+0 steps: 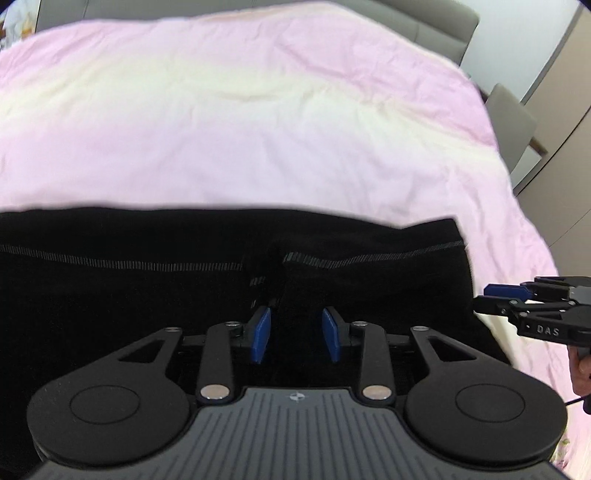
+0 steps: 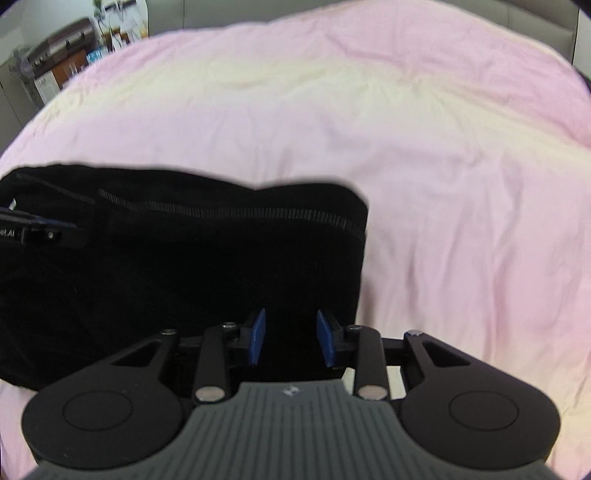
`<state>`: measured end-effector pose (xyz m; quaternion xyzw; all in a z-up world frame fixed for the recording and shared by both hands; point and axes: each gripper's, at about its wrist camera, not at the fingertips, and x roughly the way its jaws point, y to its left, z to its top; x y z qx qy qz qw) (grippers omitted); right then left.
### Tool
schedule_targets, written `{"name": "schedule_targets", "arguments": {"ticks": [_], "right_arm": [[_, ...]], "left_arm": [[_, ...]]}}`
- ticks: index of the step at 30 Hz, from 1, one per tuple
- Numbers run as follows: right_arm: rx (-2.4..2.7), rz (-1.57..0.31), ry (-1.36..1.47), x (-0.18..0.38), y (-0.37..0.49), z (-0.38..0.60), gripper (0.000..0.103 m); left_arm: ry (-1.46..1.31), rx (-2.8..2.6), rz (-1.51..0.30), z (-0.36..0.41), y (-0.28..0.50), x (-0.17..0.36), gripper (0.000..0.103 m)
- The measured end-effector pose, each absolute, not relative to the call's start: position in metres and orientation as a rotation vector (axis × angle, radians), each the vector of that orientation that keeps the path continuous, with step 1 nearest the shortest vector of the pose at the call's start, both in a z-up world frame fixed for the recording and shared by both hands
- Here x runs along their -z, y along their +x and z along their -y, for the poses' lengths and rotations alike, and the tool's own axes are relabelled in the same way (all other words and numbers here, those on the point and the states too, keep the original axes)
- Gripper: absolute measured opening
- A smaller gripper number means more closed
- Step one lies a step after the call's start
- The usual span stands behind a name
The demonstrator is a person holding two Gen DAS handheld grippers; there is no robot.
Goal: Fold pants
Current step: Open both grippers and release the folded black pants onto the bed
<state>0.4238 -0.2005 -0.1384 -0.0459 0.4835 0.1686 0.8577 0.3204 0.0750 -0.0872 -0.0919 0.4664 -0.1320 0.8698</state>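
The black pants (image 1: 147, 295) lie folded on the pink bedsheet (image 1: 258, 129), with a grey stitched band across them. My left gripper (image 1: 296, 334) hovers over the middle of the pants, its blue pads (image 1: 262, 334) apart and nothing pressed between them. My right gripper (image 2: 290, 336) sits at the right edge of the pants (image 2: 184, 266). Its blue pads (image 2: 256, 338) stand a little apart with black cloth between or under them, and a grip cannot be made out. The right gripper (image 1: 491, 299) also shows at the pants' right edge in the left wrist view, and the left gripper's side (image 2: 40, 230) shows in the right wrist view.
The pink sheet (image 2: 443, 184) spreads wide beyond and to the right of the pants. A grey headboard (image 1: 424, 26) and a grey bedside piece (image 1: 513, 122) stand at the far right. Shelves with clutter (image 2: 62, 55) are at the far left. A hand (image 1: 580, 373) holds the right gripper.
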Motion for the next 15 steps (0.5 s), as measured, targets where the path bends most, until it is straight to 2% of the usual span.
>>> {"name": "schedule_targets", "arguments": {"ticks": [4,11,15], "right_arm": [[-0.303,-0.956,-0.072,0.126,0.451,0.203,0.028],[-0.224,-1.008,-0.031,0.172,0.499,0.201,0.028],[-0.192,-1.043,0.007,0.201,0.508,0.206,0.039]], "left_arm": [[-0.208,0.253,-0.919,-0.065,0.337,0.074,0.038],[-0.117,0.157,-1.001,-0.054,0.369,0.118,0.027],[-0.129,0.155,-1.028,-0.059,0.373,0.131,0.032]]}}
